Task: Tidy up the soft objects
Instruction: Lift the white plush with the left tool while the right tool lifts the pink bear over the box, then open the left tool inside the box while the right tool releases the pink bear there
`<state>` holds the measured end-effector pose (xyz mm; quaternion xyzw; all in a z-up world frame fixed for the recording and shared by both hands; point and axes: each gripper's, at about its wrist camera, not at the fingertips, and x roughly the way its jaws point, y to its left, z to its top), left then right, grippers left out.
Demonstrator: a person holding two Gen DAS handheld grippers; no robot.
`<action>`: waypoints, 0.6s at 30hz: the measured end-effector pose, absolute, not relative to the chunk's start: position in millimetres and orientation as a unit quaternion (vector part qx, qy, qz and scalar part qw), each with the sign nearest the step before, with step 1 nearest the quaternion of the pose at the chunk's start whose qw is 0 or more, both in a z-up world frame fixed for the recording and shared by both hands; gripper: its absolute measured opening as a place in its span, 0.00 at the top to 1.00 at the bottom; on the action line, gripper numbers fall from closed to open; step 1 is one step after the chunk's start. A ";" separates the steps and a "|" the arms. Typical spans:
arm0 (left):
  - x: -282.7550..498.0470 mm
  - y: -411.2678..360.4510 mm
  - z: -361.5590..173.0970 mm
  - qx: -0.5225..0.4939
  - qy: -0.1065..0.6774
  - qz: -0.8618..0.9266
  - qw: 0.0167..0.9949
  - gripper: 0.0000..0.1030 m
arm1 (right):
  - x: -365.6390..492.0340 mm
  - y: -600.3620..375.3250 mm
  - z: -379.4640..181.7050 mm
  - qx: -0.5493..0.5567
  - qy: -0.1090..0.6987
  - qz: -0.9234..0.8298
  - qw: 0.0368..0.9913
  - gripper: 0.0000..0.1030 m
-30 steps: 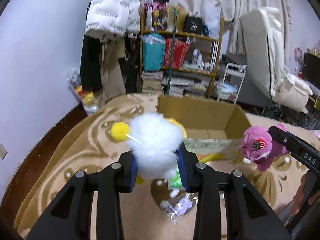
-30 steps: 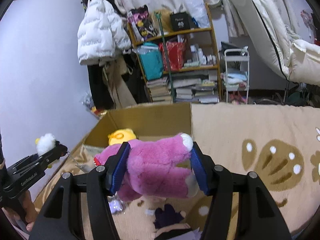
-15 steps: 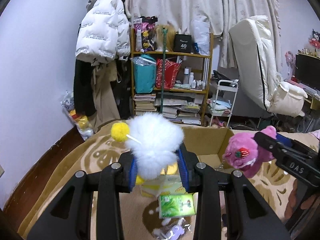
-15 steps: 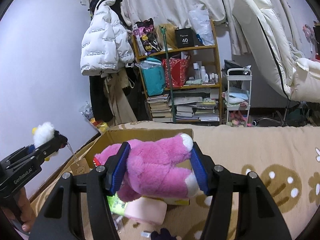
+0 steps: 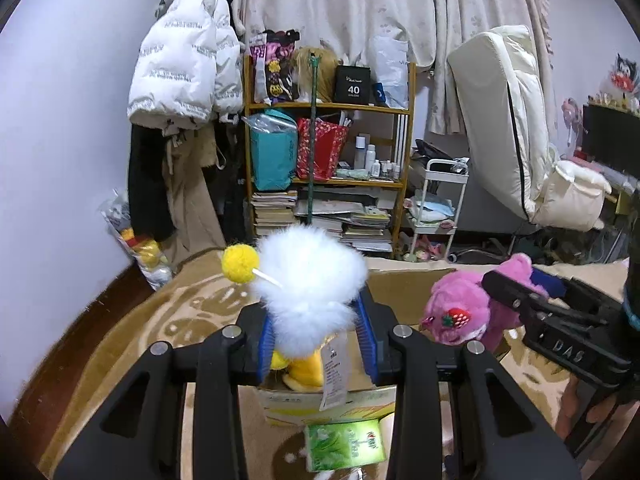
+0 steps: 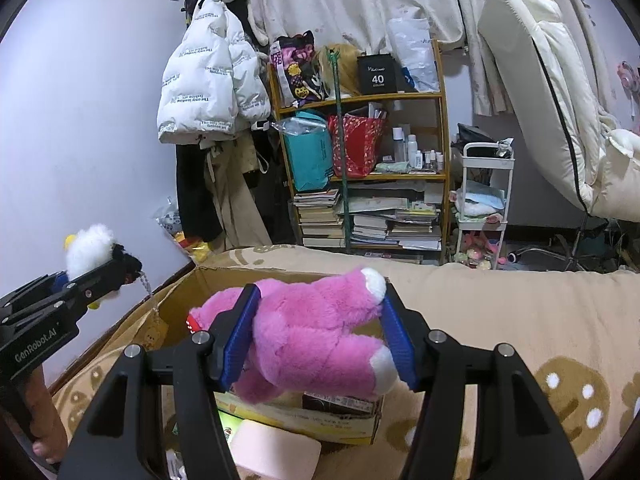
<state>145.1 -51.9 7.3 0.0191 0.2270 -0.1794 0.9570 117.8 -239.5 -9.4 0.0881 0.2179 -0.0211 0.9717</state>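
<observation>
My left gripper (image 5: 316, 340) is shut on a fluffy white plush toy (image 5: 312, 284) with a yellow pompom, held in the air near the front edge of an open cardboard box (image 5: 400, 280). My right gripper (image 6: 316, 340) is shut on a pink plush toy (image 6: 316, 344) with white paws, held over the same box (image 6: 192, 292). The pink toy also shows at the right of the left wrist view (image 5: 460, 308), and the white toy at the left of the right wrist view (image 6: 88, 248). A yellow plush (image 5: 304, 368) lies in the box under the white toy.
A green tissue pack (image 5: 344, 444) and a pink pack (image 6: 276, 452) lie on the beige patterned rug (image 6: 540, 320) in front of the box. A cluttered wooden shelf (image 5: 328, 160), a hanging white jacket (image 5: 184, 68) and a white cart (image 5: 436, 204) stand behind.
Both grippers have risen and tilted up with their toys still held, so the box sits lower in both views and more of the room shows.
</observation>
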 end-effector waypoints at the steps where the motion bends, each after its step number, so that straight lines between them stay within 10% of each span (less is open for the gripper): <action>1: 148.6 -52.7 6.0 0.015 0.230 -0.179 0.957 0.67 | 119.0 -238.5 -11.1 0.087 0.220 -0.022 0.971 0.38; 18: 181.2 -72.2 -43.9 0.043 0.319 -0.163 0.933 0.65 | 144.5 -236.2 -42.1 0.071 0.260 -0.008 0.963 0.37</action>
